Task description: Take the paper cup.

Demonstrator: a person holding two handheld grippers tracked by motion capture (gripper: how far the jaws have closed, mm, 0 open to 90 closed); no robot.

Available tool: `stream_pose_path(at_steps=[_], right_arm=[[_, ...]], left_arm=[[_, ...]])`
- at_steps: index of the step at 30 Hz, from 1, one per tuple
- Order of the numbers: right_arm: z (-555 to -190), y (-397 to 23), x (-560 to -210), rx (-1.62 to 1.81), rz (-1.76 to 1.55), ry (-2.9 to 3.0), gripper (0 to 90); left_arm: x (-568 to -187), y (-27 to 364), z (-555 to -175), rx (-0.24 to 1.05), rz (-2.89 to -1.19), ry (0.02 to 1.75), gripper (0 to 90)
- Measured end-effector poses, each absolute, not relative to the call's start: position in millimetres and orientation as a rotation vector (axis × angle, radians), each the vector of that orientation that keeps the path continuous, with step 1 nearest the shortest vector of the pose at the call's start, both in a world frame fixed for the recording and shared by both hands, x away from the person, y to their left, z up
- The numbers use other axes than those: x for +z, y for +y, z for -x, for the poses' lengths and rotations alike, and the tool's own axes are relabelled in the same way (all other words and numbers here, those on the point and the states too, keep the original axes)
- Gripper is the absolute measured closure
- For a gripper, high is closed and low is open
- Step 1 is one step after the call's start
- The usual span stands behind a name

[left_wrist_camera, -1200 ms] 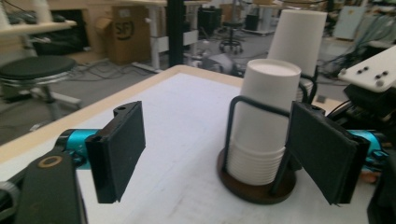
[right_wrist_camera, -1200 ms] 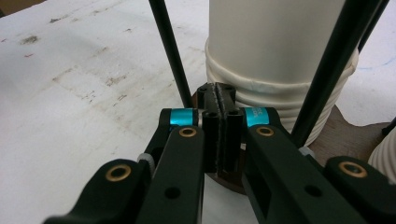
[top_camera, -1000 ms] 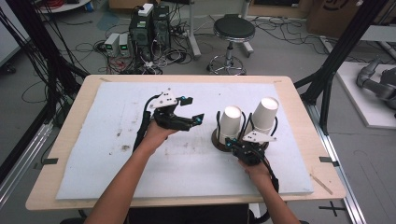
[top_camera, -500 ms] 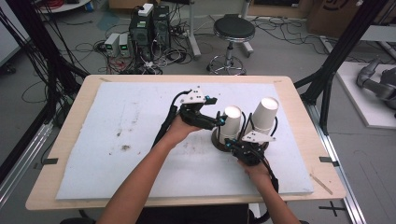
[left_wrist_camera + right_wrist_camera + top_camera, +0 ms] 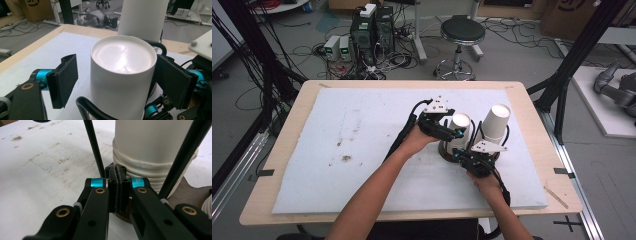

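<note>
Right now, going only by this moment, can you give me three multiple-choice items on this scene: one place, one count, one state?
1. Where do the left gripper's jaws stand?
A. Either side of a white cup stack
B. Over the stool
C. At the table's left edge

2. How many white cup stacks stand on the brown base?
A. One
B. Two
C. Four

3. How are the right gripper's jaws?
A. Wide open
B. Open around a cup
C. Shut

Key: 1 A, the left gripper has a pad on each side of the nearer cup stack, with a gap at one side. 2 B, that stack and the farther cup stack are all the brown base carries. 3 C, the right gripper shows its pads pressed together.
</note>
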State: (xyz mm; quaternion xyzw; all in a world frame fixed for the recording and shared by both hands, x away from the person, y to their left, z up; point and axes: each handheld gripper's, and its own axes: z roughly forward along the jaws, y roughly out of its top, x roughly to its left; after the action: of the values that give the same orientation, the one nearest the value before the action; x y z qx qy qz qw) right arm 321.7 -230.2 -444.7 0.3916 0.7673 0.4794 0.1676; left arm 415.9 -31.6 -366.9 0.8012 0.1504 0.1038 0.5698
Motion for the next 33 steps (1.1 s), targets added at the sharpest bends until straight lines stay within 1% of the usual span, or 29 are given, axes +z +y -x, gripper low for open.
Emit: stream_pose_path(at_steps=[9,11,12,13,33], right_arm=[[-321.9,-230.1,-445.0,1.364,-1.106,2.186,89.6],[-321.9,-230.1,-444.9,1.364,-1.104,2.186,89.4],[-321.9,-230.1,-444.9,1.364,-1.104,2.186,89.3],[-322.0,-230.1,-445.0,1.364,-1.105,2.189,89.2],[-322.2,-229.7,-445.0,1.357,-1.106,2.189,88.8]], left_arm=[[-373.2,-38.2,-418.6,0.224,-1.893,0.369,21.7],[-373.9,-39.8,-417.9,0.214,-1.891,0.349,25.5],[-373.6,-39.9,-417.5,0.218,-1.895,0.334,29.7],[-373.3,-40.1,-417.4,0.228,-1.897,0.328,30.4],[-370.4,-36.2,-418.3,0.220,-1.896,0.342,31.7]])
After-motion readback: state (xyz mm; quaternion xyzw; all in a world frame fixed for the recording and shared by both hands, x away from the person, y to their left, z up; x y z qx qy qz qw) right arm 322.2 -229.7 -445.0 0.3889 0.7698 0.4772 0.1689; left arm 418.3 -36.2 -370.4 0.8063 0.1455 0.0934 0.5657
